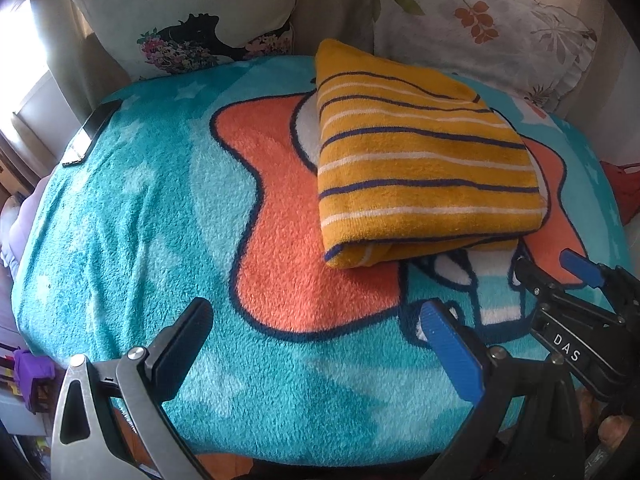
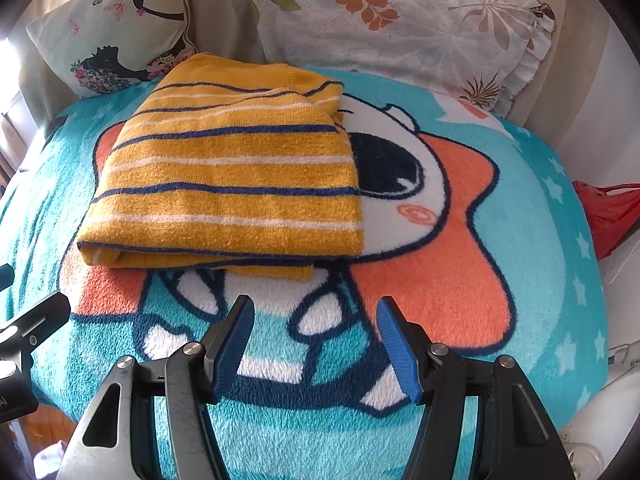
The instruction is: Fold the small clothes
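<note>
The sweater [image 2: 224, 176], mustard yellow with navy and white stripes, lies folded into a thick rectangle on the blanket [image 2: 520, 320], covering part of the cartoon star figure printed there. Its folded edge faces the grippers, with a lower layer sticking out a little beneath it.

The right gripper [image 2: 316, 346] hangs just in front of that folded edge, its blue-padded jaws spread fairly wide, with nothing between them and only blanket below; it does not touch the sweater.

The left gripper [image 1: 316, 340] sits in front of the sweater and off to its left side, jaws spread wide and empty, over the orange and teal fleece.

Beyond the sweater, two pillows stand: a floral one [image 2: 400, 28] with orange leaves and one printed with a dark silhouette [image 2: 108, 36]. A phone [image 1: 91, 134] lies far left of the sweater at the blanket's edge. A red cloth [image 2: 608, 216] shows off to its right.
</note>
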`<state>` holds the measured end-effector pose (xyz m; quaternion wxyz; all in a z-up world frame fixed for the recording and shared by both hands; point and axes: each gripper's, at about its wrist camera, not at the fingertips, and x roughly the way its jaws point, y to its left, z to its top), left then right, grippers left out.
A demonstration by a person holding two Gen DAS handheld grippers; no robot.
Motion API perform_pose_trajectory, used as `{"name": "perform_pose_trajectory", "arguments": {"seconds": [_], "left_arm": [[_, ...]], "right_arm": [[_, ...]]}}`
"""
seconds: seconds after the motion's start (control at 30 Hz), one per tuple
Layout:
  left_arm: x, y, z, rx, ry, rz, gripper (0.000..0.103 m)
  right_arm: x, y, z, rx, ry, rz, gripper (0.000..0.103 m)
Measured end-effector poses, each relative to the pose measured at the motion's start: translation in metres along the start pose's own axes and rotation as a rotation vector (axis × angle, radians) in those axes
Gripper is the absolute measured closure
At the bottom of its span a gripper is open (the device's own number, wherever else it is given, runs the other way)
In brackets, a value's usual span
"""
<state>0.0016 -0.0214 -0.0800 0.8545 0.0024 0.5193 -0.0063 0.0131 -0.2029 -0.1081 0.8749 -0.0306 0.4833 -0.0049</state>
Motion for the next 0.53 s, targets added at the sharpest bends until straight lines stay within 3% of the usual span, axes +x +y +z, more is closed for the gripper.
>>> {"name": "perform_pose_trajectory", "arguments": {"seconds": [0.53], "left_arm": [[0.0007,-0.0006,-0.0025,-0.022,0.006,0.001,0.0]], "right_arm": [[0.0015,0.0091,0.0014,-0.041,0.01,0.019,0.035]]}}
